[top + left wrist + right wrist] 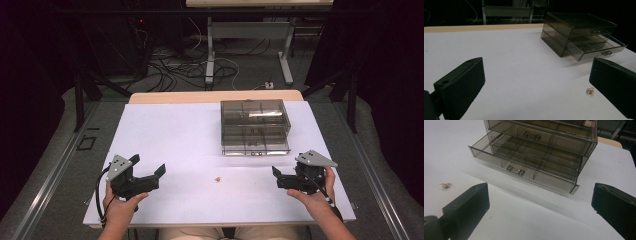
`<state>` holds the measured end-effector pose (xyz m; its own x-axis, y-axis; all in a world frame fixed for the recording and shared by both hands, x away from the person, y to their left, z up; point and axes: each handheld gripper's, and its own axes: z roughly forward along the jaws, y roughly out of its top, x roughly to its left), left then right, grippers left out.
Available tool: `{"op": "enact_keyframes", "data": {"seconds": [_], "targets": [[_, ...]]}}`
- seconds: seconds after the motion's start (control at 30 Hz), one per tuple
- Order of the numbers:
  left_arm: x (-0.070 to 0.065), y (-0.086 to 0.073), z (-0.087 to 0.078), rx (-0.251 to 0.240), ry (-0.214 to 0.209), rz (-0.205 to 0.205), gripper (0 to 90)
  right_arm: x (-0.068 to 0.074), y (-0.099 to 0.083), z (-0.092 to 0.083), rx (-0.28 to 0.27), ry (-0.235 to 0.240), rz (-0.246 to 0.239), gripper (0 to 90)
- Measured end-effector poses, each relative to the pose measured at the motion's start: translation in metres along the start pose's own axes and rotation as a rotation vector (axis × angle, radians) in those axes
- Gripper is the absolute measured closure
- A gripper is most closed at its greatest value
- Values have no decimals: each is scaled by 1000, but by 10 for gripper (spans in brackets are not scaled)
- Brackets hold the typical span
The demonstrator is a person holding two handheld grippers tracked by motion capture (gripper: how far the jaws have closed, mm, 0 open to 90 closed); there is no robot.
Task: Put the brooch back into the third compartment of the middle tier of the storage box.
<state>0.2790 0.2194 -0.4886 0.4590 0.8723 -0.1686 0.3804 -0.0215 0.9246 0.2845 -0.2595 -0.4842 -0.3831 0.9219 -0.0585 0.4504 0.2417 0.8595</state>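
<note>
A smoky clear plastic drawer box [255,126] stands at the back right of the white table; its lower drawer [524,166] is pulled out and split into several compartments, the upper drawer [541,135] is pushed in. A tiny gold trinket [217,178] lies on the table in front of the box, between my hands. My left gripper [148,167] rests at the front left, open, nothing between its jaws; the trinket [589,90] lies just beside its right jaw. My right gripper [275,177] sits at the front right, open and empty, facing the drawer box, trinket [445,185] to its left.
The white tabletop [170,135] has a wooden strip [215,96] along its far edge. Beyond it are a second table's legs [210,50] and tangled cables [175,70] on the floor. Black curtains close off both sides.
</note>
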Motion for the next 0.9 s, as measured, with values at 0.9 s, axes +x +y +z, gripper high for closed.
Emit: {"op": "enact_keyframes", "data": {"seconds": [0.9], "targets": [[1,0,0,-1,-4,-2,2,40,14,29,48,102,-75,136]]}}
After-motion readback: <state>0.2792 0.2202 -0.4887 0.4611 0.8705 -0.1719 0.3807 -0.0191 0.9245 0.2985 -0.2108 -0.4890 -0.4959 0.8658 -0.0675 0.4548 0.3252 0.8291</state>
